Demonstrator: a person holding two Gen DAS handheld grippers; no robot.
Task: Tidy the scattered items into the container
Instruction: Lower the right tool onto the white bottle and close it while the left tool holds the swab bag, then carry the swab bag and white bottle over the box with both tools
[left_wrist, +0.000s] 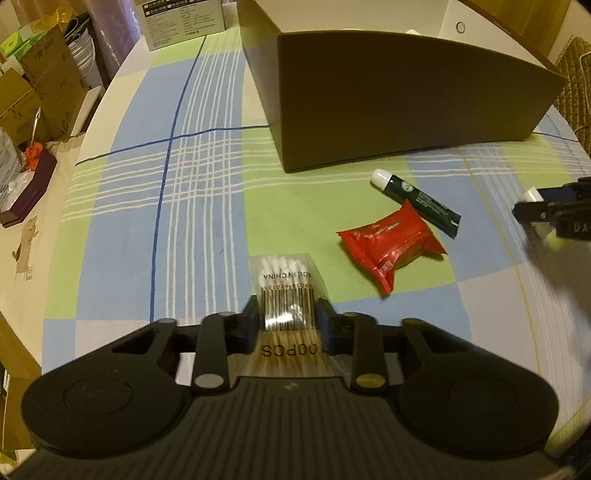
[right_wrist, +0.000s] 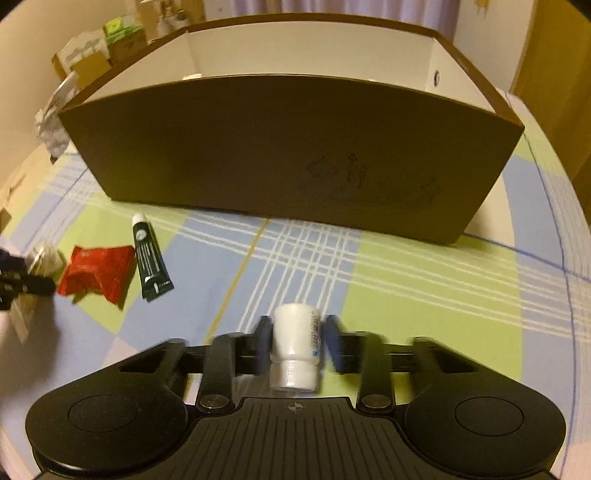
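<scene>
My left gripper (left_wrist: 287, 314) is shut on a clear bag of cotton swabs (left_wrist: 286, 286), held above the checked tablecloth. My right gripper (right_wrist: 295, 332) is shut on a small white bottle (right_wrist: 295, 350); it also shows at the right edge of the left wrist view as the right gripper (left_wrist: 543, 212). A brown cardboard box (right_wrist: 288, 155) with a white inside stands open ahead of both grippers. On the cloth before it lie a red packet (left_wrist: 391, 243) and a dark green tube with a white cap (left_wrist: 417, 201). The right wrist view shows the red packet (right_wrist: 98, 271) and the tube (right_wrist: 149, 254) at left.
The round table carries a blue, green and white checked cloth (left_wrist: 177, 206). A white printed carton (left_wrist: 184, 22) stands at the far edge. Cardboard boxes and clutter (left_wrist: 33, 96) crowd the space beyond the table's left side. A woven chair back (left_wrist: 574, 81) is at right.
</scene>
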